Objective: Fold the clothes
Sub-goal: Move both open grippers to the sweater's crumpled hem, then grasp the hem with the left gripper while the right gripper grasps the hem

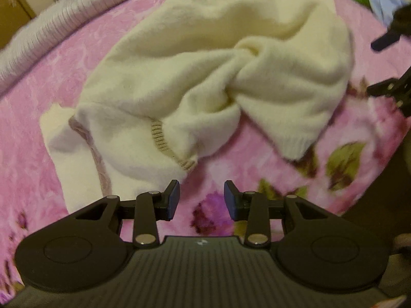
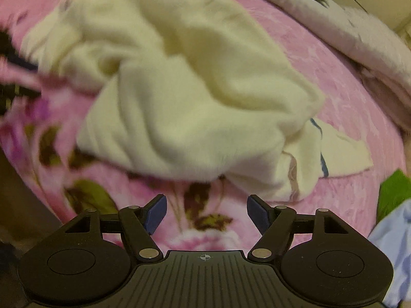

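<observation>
A cream knitted sweater (image 1: 205, 77) with tan ribbed trim lies crumpled on a pink floral blanket (image 1: 51, 82); a sleeve is twisted across its middle. My left gripper (image 1: 201, 197) is open and empty, just short of the sweater's near hem. The right gripper shows at the right edge of the left wrist view (image 1: 390, 87). In the right wrist view the same sweater (image 2: 185, 89) lies bunched ahead. My right gripper (image 2: 206, 214) is open and empty, over the blanket (image 2: 334, 77) just before the sweater's near edge.
A grey ribbed garment (image 1: 38, 33) lies along the bed's far edge. A white cloth with a blue line (image 2: 341, 151) lies beside the sweater. Green (image 2: 393, 192) and light blue fabric (image 2: 393, 251) sit at the right. The bed edge drops off at lower right in the left wrist view.
</observation>
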A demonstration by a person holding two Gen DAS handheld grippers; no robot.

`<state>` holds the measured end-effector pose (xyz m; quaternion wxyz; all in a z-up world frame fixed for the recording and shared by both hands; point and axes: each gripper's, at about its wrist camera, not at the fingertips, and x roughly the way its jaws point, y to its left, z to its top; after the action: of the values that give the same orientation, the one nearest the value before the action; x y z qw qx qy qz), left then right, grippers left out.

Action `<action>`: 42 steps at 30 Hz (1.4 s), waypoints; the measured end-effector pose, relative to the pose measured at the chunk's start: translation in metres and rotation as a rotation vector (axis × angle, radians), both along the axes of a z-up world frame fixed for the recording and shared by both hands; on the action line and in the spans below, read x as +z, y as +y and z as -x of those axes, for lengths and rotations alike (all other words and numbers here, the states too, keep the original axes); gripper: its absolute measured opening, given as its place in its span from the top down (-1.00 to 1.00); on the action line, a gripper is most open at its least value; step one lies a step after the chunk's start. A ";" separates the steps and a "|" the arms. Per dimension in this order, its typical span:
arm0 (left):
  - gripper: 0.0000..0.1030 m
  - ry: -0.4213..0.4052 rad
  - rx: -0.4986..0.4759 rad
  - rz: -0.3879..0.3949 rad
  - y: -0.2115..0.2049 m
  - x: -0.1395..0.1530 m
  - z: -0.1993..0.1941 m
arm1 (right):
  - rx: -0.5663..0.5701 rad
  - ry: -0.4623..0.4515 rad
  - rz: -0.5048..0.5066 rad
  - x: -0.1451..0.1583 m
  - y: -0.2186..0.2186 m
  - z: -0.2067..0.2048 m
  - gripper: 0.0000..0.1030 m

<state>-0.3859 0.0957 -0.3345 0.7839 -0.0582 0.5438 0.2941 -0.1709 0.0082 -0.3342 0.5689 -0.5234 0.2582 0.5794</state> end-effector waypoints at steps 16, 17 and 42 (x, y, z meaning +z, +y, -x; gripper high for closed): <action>0.19 0.210 -0.305 -0.489 -0.023 -0.067 -0.008 | 0.375 -0.427 -0.168 -0.071 -0.015 0.006 -0.41; 0.18 0.220 -0.334 -0.513 -0.024 -0.071 -0.007 | 0.391 -0.448 -0.175 -0.074 -0.015 0.005 -0.41; 0.74 0.080 -0.381 -0.644 0.042 -0.034 -0.003 | 0.134 -0.324 -0.472 0.006 0.053 -0.064 0.75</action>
<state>-0.3828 0.1373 -0.3688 0.7810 0.3049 0.4546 0.3008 -0.1068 0.0609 -0.3277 0.6690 -0.4784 -0.0132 0.5686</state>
